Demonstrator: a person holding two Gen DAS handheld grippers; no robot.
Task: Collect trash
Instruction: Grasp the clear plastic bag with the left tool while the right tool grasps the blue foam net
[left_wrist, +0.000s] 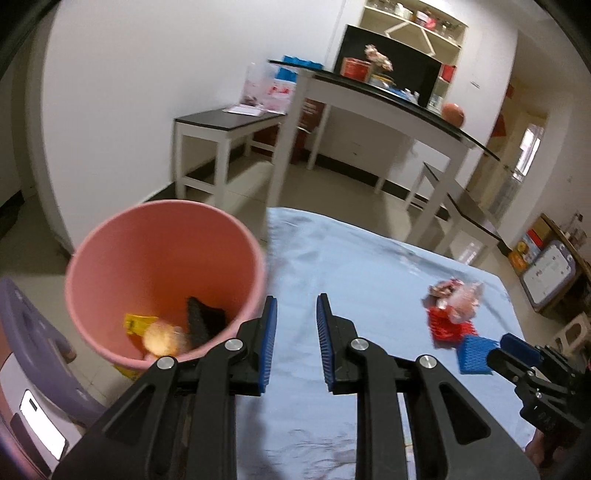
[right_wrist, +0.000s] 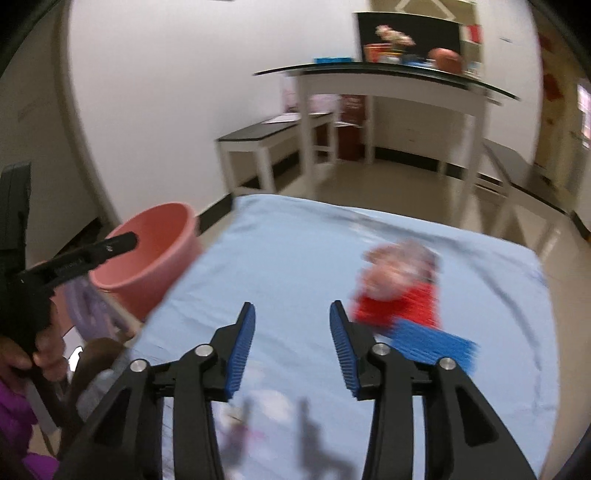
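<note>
the crumpled wrapper (right_wrist: 400, 273) near the desk's (left_wrist: 351, 258) right edge is best straddled by the right gripper (right_wrist: 291, 341), jaws apart and empty; the left gripper (left_wrist: 296, 341), also apart, is kept by the pink bin (left_wrist: 110, 236).

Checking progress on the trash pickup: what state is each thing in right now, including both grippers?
Pink plastic bin: upright beside the table, partly filled with scraps.
Yellow wrapper: inside the bin.
Crumpled clear wrapper: on the blue cloth, uncollected.
Red ridged pad: lying on the cloth under the wrapper.
Blue ridged pad: lying flat beside the red one.
Left gripper: open, empty.
Right gripper: open, empty.
</note>
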